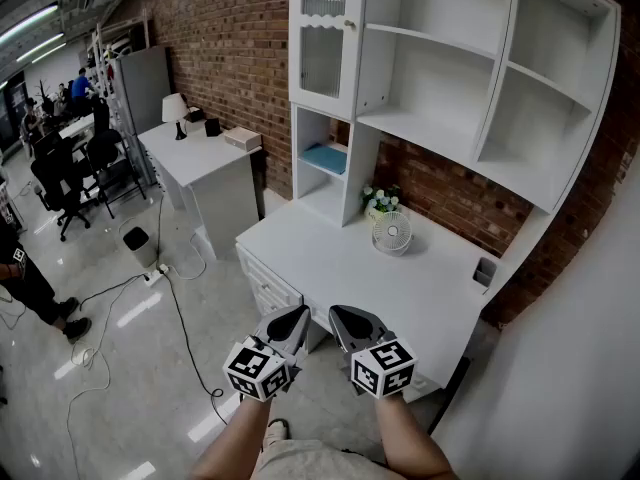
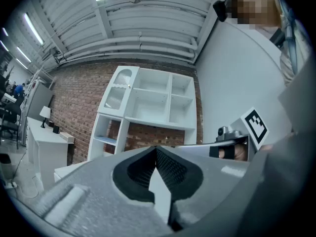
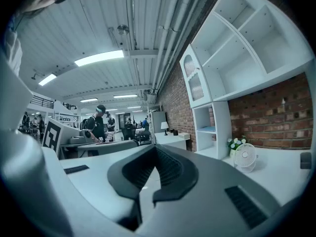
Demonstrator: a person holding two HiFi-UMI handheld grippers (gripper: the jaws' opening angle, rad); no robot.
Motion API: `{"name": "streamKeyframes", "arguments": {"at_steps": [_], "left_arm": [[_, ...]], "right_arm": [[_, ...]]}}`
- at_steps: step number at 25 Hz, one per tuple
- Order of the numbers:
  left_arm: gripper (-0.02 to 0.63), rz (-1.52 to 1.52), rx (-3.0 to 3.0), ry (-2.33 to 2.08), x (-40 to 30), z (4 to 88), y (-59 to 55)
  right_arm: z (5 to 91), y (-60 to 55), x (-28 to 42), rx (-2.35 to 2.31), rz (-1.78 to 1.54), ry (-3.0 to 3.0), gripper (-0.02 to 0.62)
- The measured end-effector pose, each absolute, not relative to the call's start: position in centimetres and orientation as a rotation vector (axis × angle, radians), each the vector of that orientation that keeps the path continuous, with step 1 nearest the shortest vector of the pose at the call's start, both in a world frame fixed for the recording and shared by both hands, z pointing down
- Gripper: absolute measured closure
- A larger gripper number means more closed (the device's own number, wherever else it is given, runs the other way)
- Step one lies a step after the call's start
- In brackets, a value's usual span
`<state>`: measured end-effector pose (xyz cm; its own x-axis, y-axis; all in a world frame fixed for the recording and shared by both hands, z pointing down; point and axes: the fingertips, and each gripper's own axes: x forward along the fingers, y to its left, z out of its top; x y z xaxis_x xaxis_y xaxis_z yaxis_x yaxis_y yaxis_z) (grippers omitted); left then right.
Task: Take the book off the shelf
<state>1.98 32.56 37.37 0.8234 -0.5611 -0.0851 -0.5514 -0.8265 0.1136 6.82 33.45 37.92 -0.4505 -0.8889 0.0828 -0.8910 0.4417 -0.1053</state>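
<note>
Red brick wall (image 1: 230, 58) backs a white shelf unit (image 1: 440, 128) above a white tabletop (image 1: 400, 288). Left gripper (image 1: 293, 316) hovers before it, jaws closed and empty; the flat blue book (image 1: 326, 158) lies in the shelf's low left compartment, well beyond; right gripper (image 1: 342, 317) alongside, jaws also closed on nothing

White bench (image 1: 330, 258) beyond both jaws, small fan (image 1: 391, 234) and potted flowers (image 1: 379, 199) at its back, dark holder (image 1: 484, 271) far right, white shelf unit (image 1: 425, 128) above, blue book (image 1: 327, 158) in lower-left cubby.
</note>
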Motion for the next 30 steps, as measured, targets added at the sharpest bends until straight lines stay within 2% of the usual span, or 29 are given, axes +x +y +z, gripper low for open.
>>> {"name": "streamKeyframes", "arguments": {"at_steps": [30], "left_arm": [[0.597, -0.186, 2.888, -0.889, 3.3, 38.1, 31.5]], "right_arm": [[38.4, 32.3, 7.8, 1.626, 0.282, -2.716, 0.578]]}}
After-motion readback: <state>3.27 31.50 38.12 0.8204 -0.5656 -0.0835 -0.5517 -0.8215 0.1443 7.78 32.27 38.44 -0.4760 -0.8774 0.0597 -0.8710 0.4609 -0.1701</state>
